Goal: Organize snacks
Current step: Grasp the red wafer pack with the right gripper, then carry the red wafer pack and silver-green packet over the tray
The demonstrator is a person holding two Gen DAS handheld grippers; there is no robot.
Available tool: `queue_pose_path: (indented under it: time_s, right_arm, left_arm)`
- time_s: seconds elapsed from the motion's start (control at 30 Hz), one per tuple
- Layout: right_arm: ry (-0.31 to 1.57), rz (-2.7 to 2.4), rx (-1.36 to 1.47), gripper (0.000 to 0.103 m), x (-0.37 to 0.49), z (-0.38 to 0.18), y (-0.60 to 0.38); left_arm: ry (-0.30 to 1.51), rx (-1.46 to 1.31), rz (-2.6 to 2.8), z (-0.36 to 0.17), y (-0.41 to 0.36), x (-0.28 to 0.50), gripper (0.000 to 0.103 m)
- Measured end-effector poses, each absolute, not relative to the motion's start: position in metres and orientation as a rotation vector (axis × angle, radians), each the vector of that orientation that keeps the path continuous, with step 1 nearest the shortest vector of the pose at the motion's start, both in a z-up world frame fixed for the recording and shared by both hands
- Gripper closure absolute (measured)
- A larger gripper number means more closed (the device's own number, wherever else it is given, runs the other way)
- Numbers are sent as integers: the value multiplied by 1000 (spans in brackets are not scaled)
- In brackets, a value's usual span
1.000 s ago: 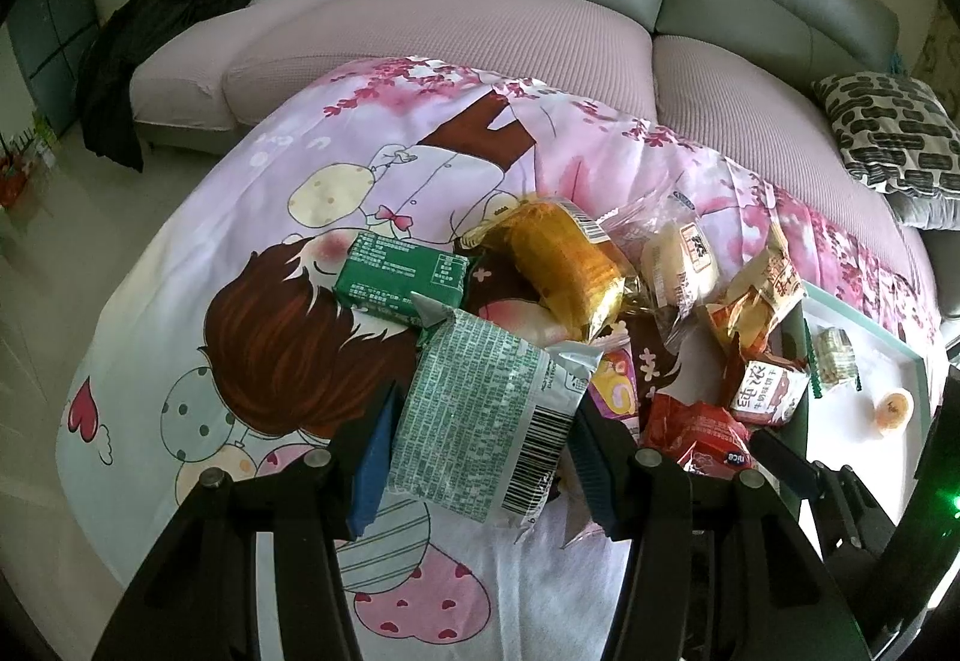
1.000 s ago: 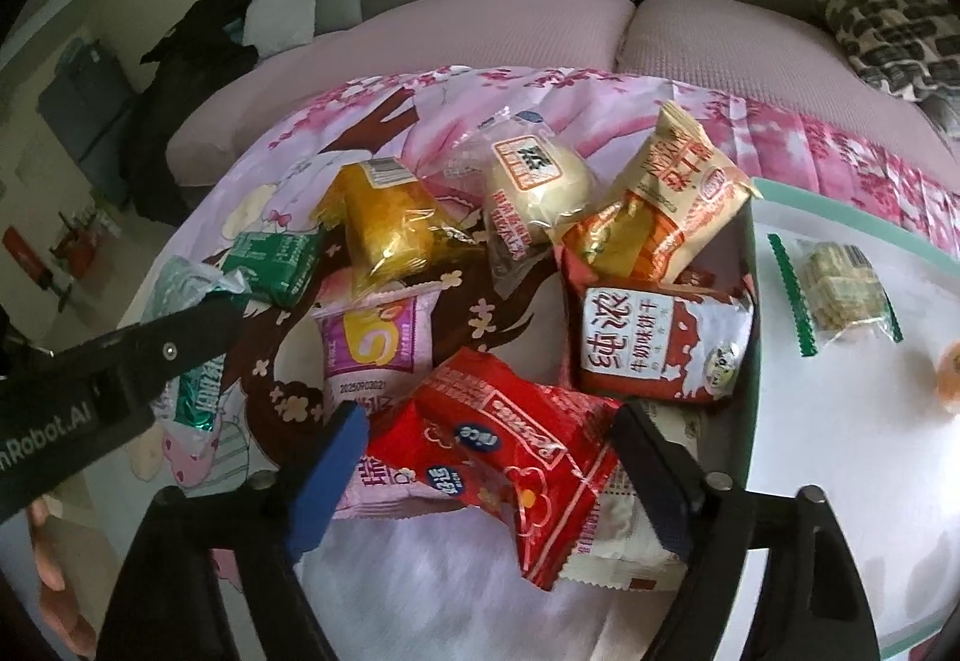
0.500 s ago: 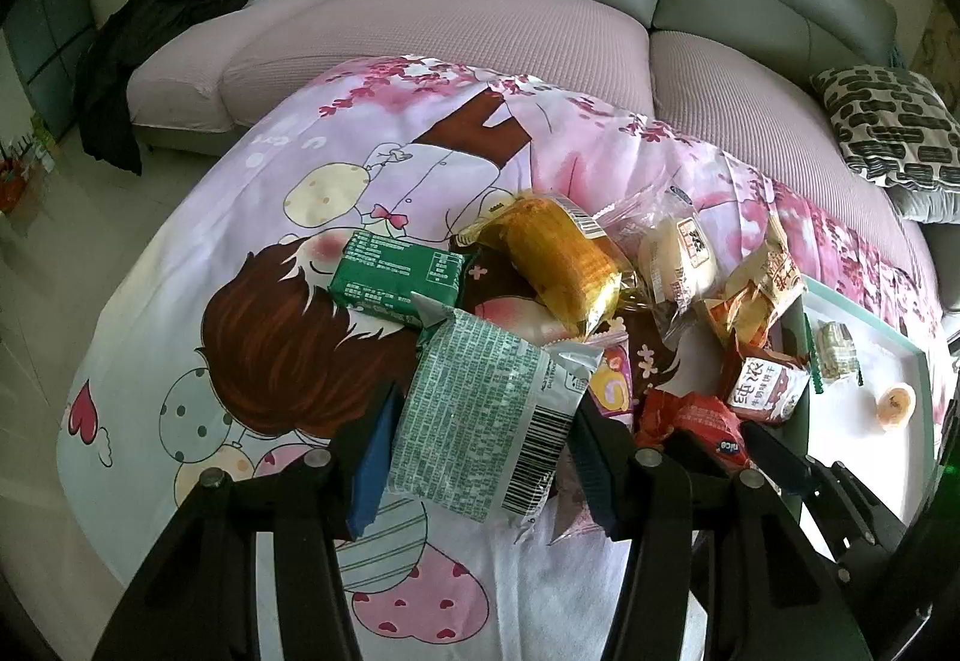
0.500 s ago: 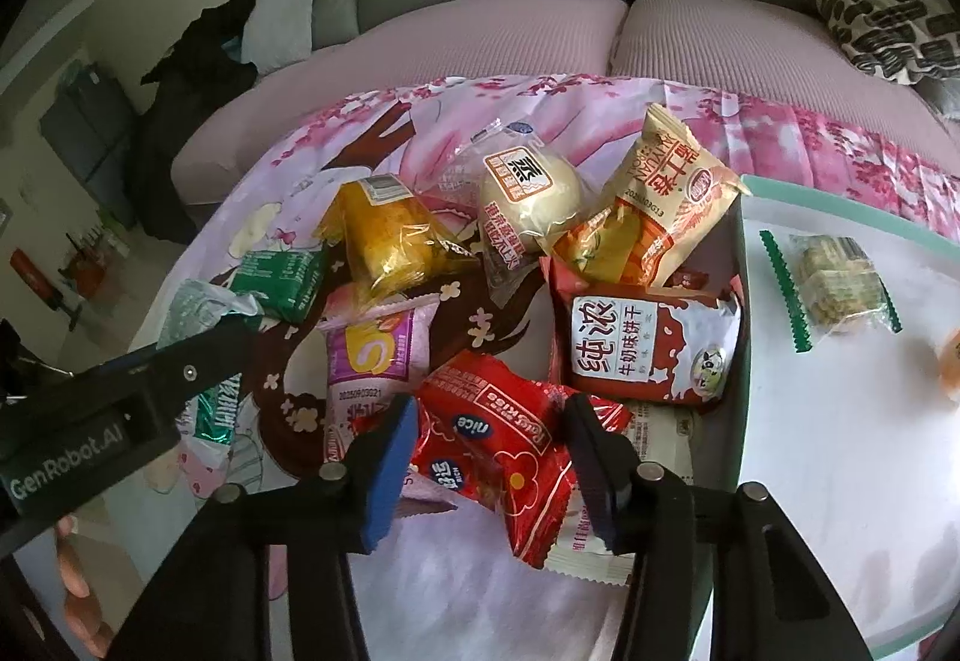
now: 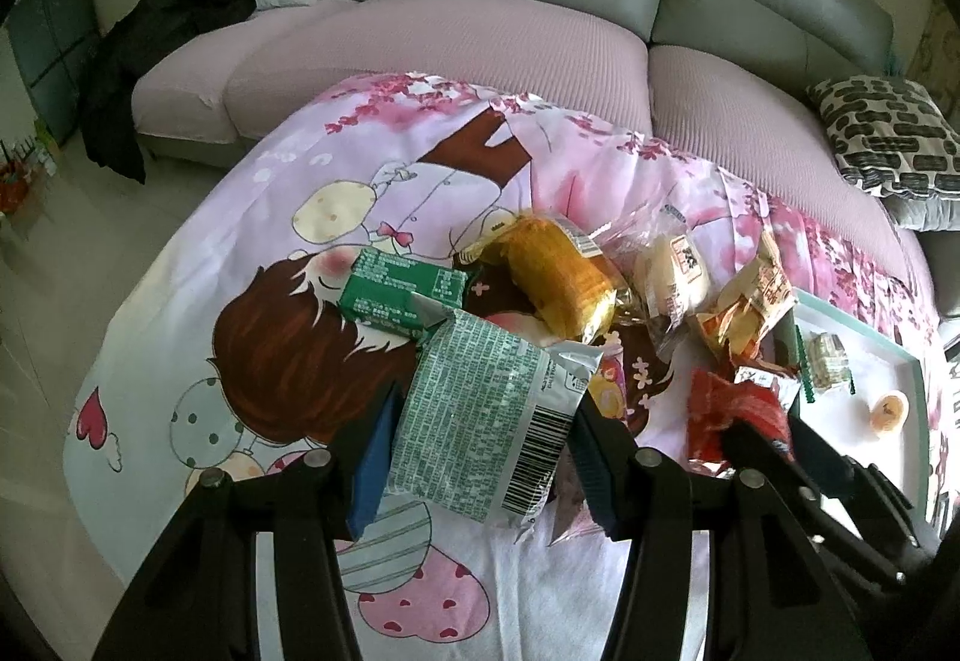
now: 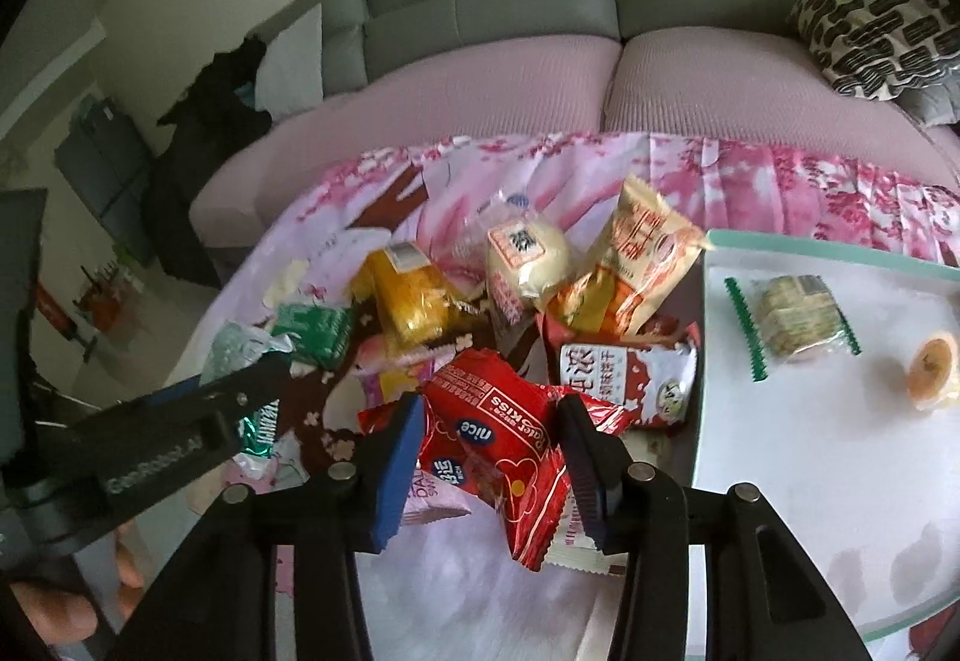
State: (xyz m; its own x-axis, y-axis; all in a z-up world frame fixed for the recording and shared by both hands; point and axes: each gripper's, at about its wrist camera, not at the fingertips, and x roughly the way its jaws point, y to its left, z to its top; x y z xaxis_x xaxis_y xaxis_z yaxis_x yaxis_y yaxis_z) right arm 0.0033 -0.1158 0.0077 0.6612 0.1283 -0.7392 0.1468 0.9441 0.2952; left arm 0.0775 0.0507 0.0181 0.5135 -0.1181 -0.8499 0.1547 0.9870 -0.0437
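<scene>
Left gripper (image 5: 480, 457) is clamped on a green-and-silver packet (image 5: 480, 421), barcode side up, held clear over the cartoon-print cloth (image 5: 270, 217), apparently parked while the other hand works

Right gripper (image 6: 486, 457) has the red packet (image 6: 510, 439) between its pads; last readings differ by more than a hair, so the jaws are closing, and both pads look pressed on the wrapper. Grip sits across the packet's middle, likely so the puffy bag doesn't fold or slip

Rest of the snacks sit piled on the cloth-covered worktop: yellow cake pack (image 6: 408, 301), white bun (image 6: 528, 259), orange bag (image 6: 636, 253), red-and-white biscuit bag (image 6: 624, 379), green box (image 6: 312, 325)

White tray (image 6: 810, 451) sits just beside the pile, already holding a wrapped cracker stack (image 6: 792, 319) and a small orange cup (image 6: 933, 367). That looks like the drop-off, so red packet probably goes there next, green-and-silver one after

Watch item: the pink packet (image 6: 432, 499) under the red one may drag along
</scene>
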Motion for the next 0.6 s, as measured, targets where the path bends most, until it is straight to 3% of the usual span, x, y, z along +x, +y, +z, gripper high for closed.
queue_pose_path:
  time_s: [0.27, 0.6]
  right_arm:
    - [805, -110, 382, 54, -13, 24, -145]
    - [781, -486, 508, 54, -66, 25, -249]
  left_arm:
    - [976, 58, -195, 31, 37, 70, 47]
    - [918, 146, -363, 48, -32, 41, 47]
